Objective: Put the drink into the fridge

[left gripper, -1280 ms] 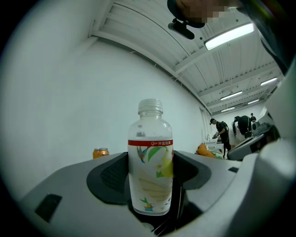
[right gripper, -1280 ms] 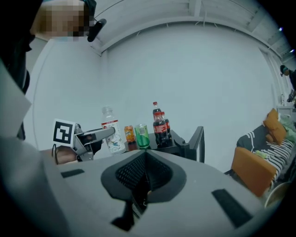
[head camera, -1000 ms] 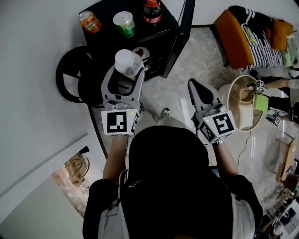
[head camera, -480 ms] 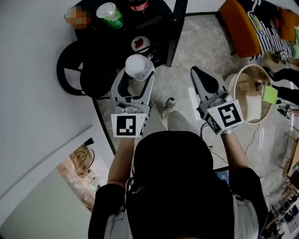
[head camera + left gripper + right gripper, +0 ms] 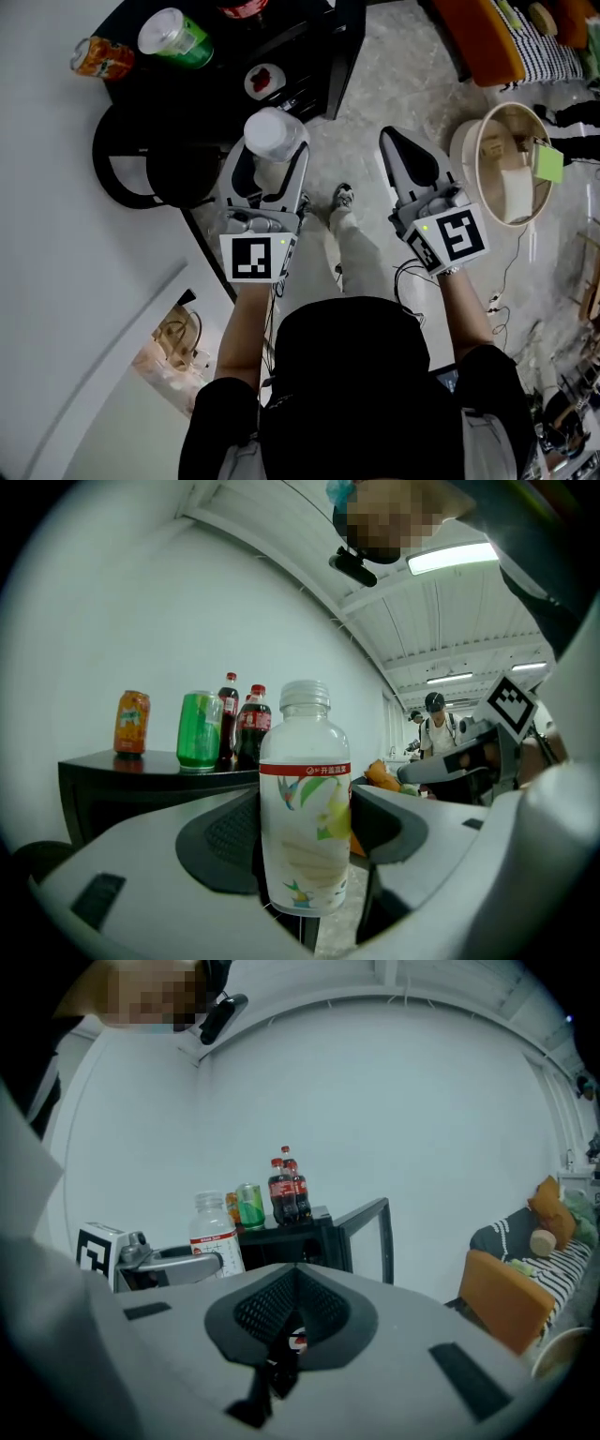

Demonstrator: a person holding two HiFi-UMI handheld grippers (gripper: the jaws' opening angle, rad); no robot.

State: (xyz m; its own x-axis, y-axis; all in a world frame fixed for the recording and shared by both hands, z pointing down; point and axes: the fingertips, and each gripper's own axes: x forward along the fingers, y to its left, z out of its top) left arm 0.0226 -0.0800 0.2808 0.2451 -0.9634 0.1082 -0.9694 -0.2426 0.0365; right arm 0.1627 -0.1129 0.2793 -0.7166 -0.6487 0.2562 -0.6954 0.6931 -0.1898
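Bottle (image 5: 303, 799) clamped in left claw (image 5: 273, 155): label (image 5: 304, 772) in left gripper view, just cap (image 5: 270, 134) fr. overhead; right claw (image 5: 295, 1302) shut.

Fridge opening: the fridge (image 5: 302, 92) gapes toward the left gripper (image 5: 273, 155) and its bottle (image 5: 272, 131), close ahead.
Shelf: a red-and-white item (image 5: 263, 80) takes one spot.
Door: the door (image 5: 351, 37) juts out right of the opening, ahead of the right gripper (image 5: 392, 145).
Top: crowded with an orange can (image 5: 101, 58), a green can (image 5: 175, 37) and a cola bottle (image 5: 242, 7).
Left flank: a black round frame (image 5: 117, 169) stands by the wall.
Floor: the floor (image 5: 358, 150) is bare between the grippers.

Translucent smooth plastic bottle (image 5: 305, 808); glossy black fridge (image 5: 112, 794).
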